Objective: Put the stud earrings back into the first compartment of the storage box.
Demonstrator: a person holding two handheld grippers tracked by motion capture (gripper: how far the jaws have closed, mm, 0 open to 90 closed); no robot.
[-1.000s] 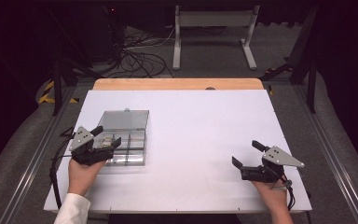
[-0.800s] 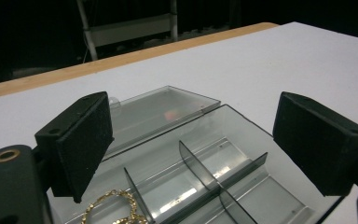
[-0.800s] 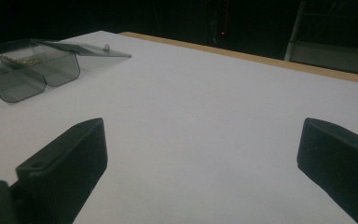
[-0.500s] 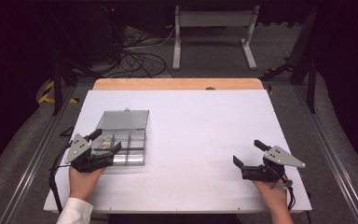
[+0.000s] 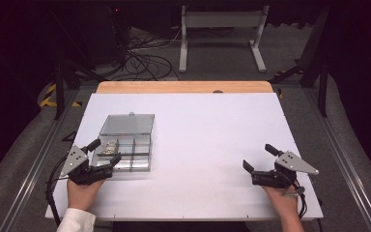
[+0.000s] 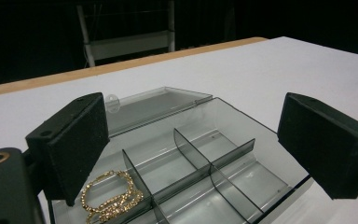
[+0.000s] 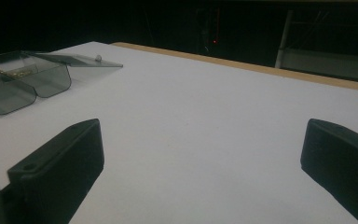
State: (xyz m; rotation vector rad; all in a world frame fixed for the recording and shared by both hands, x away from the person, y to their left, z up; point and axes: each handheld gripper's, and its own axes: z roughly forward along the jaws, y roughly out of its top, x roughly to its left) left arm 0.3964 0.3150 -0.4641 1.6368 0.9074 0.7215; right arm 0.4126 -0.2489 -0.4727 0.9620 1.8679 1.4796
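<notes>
Gold bracelet (image 6: 110, 198) sits in the near-left compartment of the clear organizer box (image 5: 125, 145), lid (image 5: 127, 124) flipped open behind. My left gripper (image 5: 104, 153) is spread wide just before that box, right gripper (image 5: 256, 161) spread, empty, well apart. Looks like drop-off's done; I'd guess closing the lid is next.

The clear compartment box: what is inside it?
The clear box, lid open, holds a gold chain in one end compartment. The other compartments in sight are empty; the left tongs cover its near corners.
</notes>
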